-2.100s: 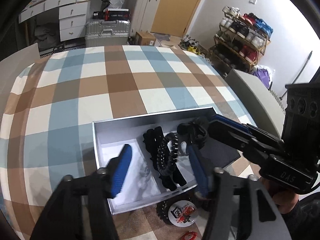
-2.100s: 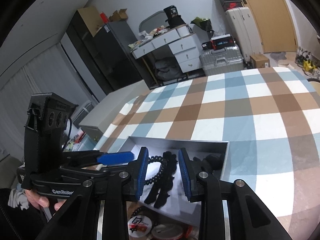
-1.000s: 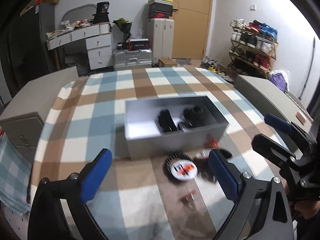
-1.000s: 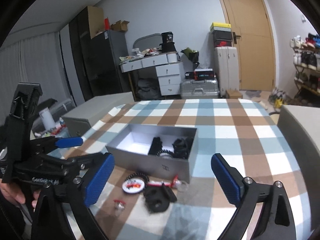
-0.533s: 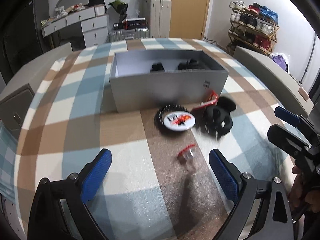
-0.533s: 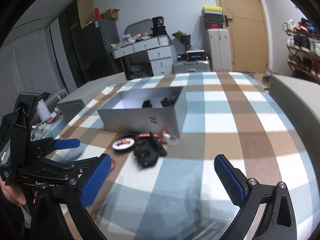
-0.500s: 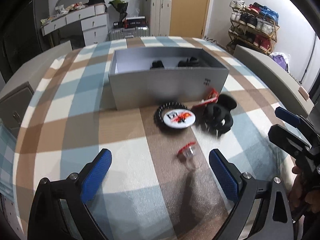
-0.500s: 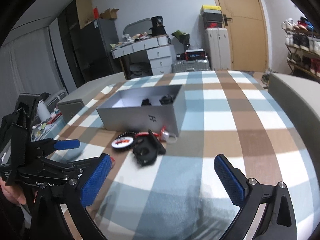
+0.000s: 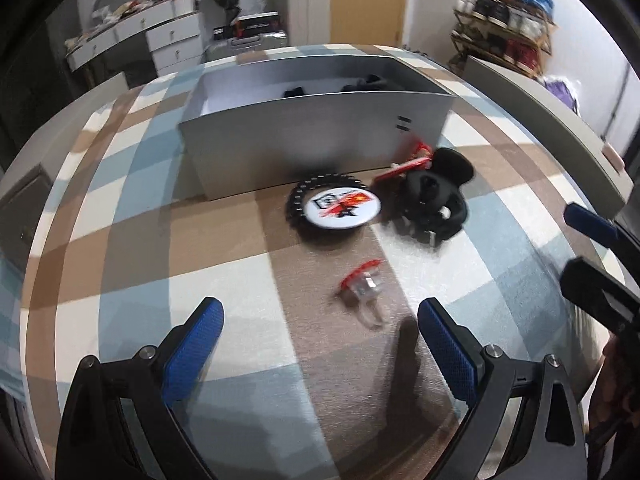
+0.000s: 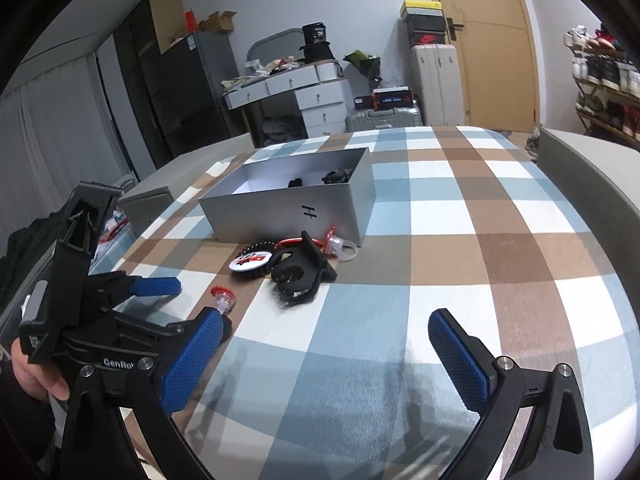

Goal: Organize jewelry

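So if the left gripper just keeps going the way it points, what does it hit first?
Probably the small red-capped clear ring on the tablecloth, lying just ahead between the open fingers. Beyond it sit the round badge and the grey box; depth is uncertain.

Grey box (image 9: 320,136) hides its contents (mostly dark bits).

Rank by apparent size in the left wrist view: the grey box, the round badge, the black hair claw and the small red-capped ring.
1. grey box, clearly largest.
2. round badge and black hair claw: look alike, so unranked.
3. small red-capped ring, smallest, though nearest the camera.
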The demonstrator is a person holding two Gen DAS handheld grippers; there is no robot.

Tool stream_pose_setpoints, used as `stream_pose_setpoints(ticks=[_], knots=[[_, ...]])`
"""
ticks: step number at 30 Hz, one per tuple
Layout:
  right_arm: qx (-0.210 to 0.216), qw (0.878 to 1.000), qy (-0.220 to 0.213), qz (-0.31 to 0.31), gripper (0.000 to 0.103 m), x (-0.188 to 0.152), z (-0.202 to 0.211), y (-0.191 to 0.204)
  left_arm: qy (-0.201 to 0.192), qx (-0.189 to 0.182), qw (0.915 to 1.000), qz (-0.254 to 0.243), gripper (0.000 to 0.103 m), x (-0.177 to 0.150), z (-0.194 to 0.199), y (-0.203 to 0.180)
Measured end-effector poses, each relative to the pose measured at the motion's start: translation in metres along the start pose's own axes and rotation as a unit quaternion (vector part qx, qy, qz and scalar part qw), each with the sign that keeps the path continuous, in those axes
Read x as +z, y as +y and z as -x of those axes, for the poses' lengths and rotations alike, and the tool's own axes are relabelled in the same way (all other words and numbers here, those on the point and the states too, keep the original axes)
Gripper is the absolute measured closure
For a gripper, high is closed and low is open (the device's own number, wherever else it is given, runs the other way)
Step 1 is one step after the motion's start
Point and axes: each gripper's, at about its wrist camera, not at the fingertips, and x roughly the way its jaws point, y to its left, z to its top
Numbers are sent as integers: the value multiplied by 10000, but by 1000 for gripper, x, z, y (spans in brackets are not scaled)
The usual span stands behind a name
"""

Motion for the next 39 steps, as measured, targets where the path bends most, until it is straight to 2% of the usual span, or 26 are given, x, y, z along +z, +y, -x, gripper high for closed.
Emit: stream_pose_setpoints(ticks=[3,9,11,13,15,20,26,28,39], knots=[[-5,10000,21,-17,0,0,-1,0,25,-104,9999,-11,9,1,-1,-1],[7,10000,15,-33,0,0,1,0,38,-60,10000,-68,31,6,-4,-3],[8,10000,1,-13,0,0,2,1,27,-51,9999,-111,43,8,-4,-2],[11,10000,-13,16,0,1,3,2,17,-57,9999,-107,71,10,-2,-1],[0,10000,-25,40,0,1,4,3,56,-130,9998,-128,86,10,-1,0],[12,10000,16,18,0,3,3,4,68,-288,9995,-89,88,8,1,4],[6,9998,185,-9,0,8,-3,4,-186,-193,9996,-68,88,3,13,9],[100,9996,250,-38,0,13,-6,4,-228,-332,9992,39,88,5,17,14],[626,9946,386,-734,0,51,-31,-19,-398,-503,9974,332,88,4,22,33]])
